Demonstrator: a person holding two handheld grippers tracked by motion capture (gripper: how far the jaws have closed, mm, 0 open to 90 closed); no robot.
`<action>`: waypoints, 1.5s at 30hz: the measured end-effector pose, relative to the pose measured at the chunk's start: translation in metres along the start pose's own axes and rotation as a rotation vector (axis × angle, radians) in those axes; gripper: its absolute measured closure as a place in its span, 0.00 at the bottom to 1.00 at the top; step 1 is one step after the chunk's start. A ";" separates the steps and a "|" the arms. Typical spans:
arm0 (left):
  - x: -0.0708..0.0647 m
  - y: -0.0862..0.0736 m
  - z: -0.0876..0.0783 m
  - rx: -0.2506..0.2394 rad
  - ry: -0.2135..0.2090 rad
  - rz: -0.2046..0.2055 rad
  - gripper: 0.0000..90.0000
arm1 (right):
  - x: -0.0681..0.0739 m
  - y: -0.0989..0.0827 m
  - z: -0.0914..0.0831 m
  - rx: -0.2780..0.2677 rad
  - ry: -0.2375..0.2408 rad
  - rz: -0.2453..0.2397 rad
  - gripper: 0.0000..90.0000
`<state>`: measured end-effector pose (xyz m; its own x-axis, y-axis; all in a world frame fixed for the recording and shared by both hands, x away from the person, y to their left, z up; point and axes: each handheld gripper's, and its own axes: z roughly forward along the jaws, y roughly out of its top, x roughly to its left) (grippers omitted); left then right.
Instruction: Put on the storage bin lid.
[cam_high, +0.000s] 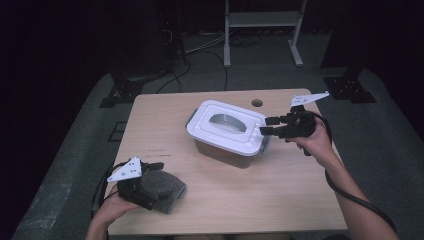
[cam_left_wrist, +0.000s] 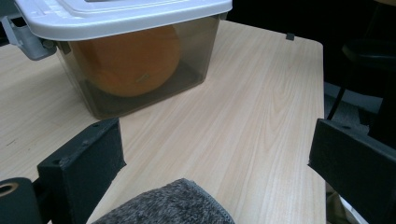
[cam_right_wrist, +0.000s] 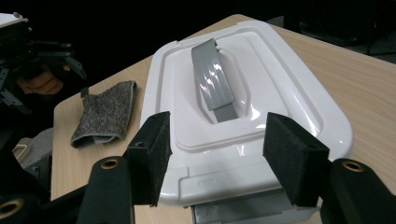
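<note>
At the left of the high view the left gripper (cam_high: 149, 170) rests near the front-left corner of the table (cam_high: 280, 200), over a grey cloth (cam_high: 167, 187); in the left gripper view its jaws stand wide apart w/ nothing between the pads, the cloth edge just below them. It is well apart from the container (cam_high: 227, 132), so I judge it is not the one for the coming move. Going right, the container stands approx. at the table centre, a bit to the rear, w/ the white lid (cam_high: 225, 125) on it and a grey handle (cam_high: 230, 122) lying flat across the top; an orange round thing (cam_left_wrist: 128, 58) is inside, seen through the clear wall. The long axis of the box runs from rear-left to front-right in the high view. At the right, the right gripper (cam_high: 267, 126) is just beside the right short end, pointing at it. In the right gripper view its jaws are apart, not clamped, one each side of the lid edge, and the grey latch (cam_right_wrist: 243, 212) of this end is directly below them. So the right hand is nearer; prob. the next move is on this latch.
</note>
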<state>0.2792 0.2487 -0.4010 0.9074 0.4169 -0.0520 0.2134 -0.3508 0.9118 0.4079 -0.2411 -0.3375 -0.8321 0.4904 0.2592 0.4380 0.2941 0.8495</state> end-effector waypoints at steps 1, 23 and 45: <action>0.000 0.000 0.000 0.000 0.000 0.000 0.03 | 0.000 0.000 0.000 0.000 0.000 0.000 0.45; 0.000 -0.002 0.001 0.002 0.007 -0.005 0.03 | 0.002 -0.031 -0.025 0.000 -0.022 0.029 0.44; 0.001 -0.002 -0.001 0.001 0.016 -0.005 0.03 | 0.001 -0.078 -0.028 0.003 -0.012 0.107 0.42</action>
<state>0.2794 0.2503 -0.4029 0.9007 0.4317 -0.0499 0.2181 -0.3497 0.9111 0.3627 -0.2868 -0.3906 -0.7766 0.5286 0.3428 0.5249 0.2419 0.8161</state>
